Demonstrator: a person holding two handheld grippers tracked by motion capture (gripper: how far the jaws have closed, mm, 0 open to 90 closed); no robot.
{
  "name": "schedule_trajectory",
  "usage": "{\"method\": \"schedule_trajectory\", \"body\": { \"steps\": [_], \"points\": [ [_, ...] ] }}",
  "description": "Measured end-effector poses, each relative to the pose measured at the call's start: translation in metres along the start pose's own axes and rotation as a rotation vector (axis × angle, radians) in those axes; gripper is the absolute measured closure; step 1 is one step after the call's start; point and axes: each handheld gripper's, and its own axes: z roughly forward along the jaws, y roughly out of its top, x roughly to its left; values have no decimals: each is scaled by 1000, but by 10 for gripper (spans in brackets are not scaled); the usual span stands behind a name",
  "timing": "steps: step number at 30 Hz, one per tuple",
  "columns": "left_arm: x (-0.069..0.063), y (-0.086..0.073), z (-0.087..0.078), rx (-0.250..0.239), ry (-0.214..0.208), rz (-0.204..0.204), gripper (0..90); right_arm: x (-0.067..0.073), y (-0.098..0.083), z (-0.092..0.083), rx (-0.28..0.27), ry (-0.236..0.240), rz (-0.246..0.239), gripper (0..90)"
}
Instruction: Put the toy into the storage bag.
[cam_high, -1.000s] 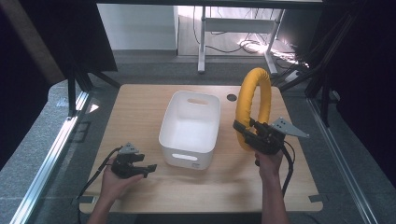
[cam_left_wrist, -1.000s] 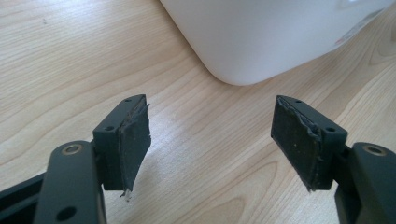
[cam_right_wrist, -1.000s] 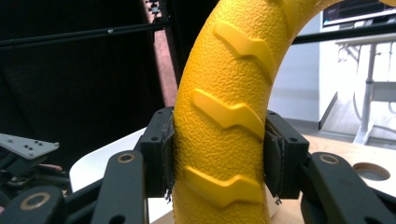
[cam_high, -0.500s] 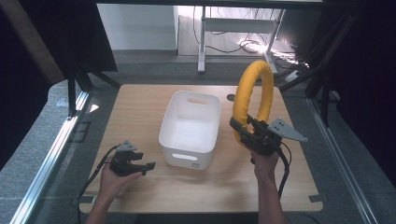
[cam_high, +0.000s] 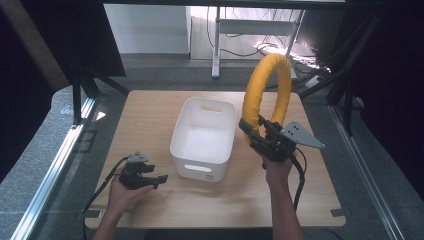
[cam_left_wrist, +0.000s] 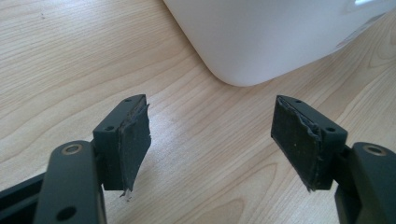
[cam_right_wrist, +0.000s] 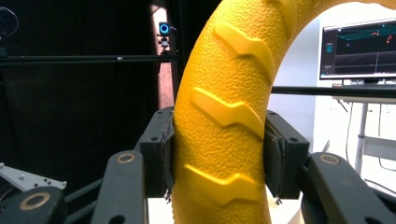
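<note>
Right gripper (cam_high: 256, 134) clamps the yellow ring (cam_high: 266, 93) by its lower edge, held upright beside the white bin (cam_high: 204, 137); left gripper (cam_high: 155, 178) rests wide open on the table (cam_high: 150, 110).

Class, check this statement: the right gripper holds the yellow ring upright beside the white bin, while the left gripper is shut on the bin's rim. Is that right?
Not quite. The left gripper is open and empty, short of the white bin, as the left gripper view shows. The right gripper does hold the yellow ring upright.
</note>
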Motion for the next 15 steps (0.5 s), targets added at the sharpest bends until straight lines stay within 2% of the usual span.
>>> {"method": "schedule_trajectory", "body": {
  "steps": [15],
  "points": [
    [-3, -1, 5, -2, -9, -3, 285, 13, 11, 15, -34, 18, -17, 511]
  ]
}}
